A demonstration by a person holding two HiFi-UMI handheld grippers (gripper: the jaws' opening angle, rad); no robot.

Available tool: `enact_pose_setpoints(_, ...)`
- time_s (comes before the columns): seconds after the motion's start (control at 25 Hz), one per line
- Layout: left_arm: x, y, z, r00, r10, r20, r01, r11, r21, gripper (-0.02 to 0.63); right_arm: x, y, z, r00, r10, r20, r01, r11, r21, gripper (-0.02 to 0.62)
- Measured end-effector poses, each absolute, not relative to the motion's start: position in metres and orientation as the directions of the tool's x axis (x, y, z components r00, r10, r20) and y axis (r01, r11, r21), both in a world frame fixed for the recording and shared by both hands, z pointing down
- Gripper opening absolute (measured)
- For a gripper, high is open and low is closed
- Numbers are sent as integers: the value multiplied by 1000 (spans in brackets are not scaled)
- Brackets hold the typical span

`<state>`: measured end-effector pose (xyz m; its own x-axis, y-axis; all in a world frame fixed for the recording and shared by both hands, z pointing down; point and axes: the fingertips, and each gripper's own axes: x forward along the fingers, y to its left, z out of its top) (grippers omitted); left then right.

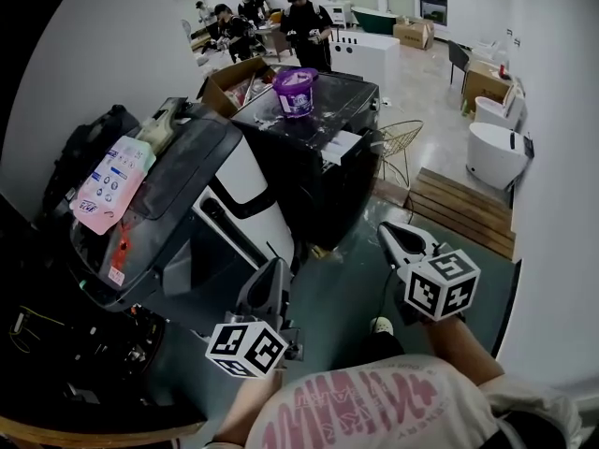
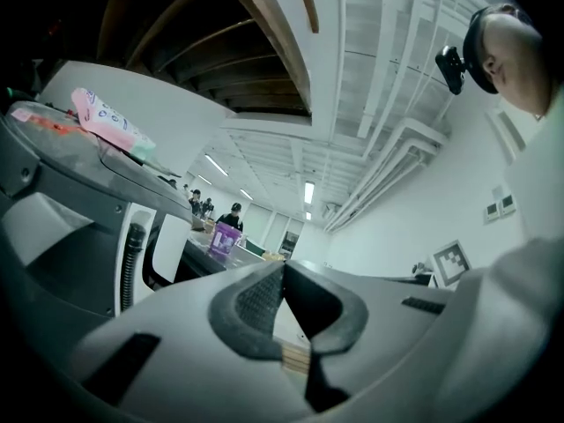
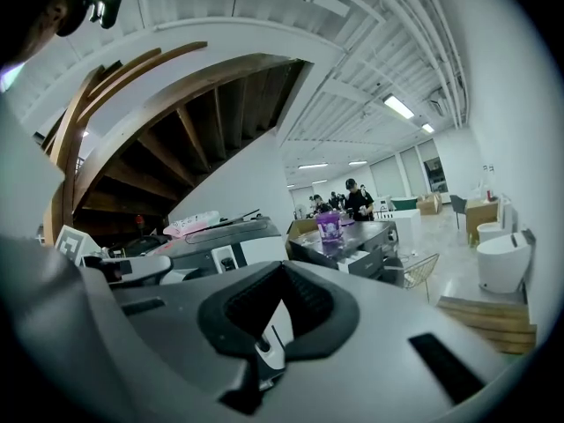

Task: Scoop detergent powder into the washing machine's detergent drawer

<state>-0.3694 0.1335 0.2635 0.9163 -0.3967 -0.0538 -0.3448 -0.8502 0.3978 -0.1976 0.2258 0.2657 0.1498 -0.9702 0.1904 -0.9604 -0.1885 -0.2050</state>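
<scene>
While left tool (image 1: pixel 277 267) and right tool (image 1: pixel 387 231) sit closed, empty, the purple detergent tub (image 1: pixel 296 90) looks light, rigid, grippable by its rim.

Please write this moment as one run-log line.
scooping: not started | left gripper: shut, empty | right gripper: shut, empty | purple tub: on dark washing machine
</scene>
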Motion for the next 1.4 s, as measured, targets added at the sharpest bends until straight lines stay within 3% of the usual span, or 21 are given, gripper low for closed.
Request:
enact_pose_setpoints(0.84,-170,20,225,856,-505,-113,-437,-822,365,0,11,97,223,28,-995,93,-984,-43,-173,-2)
enact_pose_setpoints(1.2,-104,2,248,867,-487,-104,-420,-828,373,0,65,66,264,-21,-984,175,-979,-15,-202,-2)
enact_pose_setpoints(1.4,-87,-5,274,875,-482,-34,-433,-813,390,0,82,57,296,-32,-974,223,-967,-26,-252,-2)
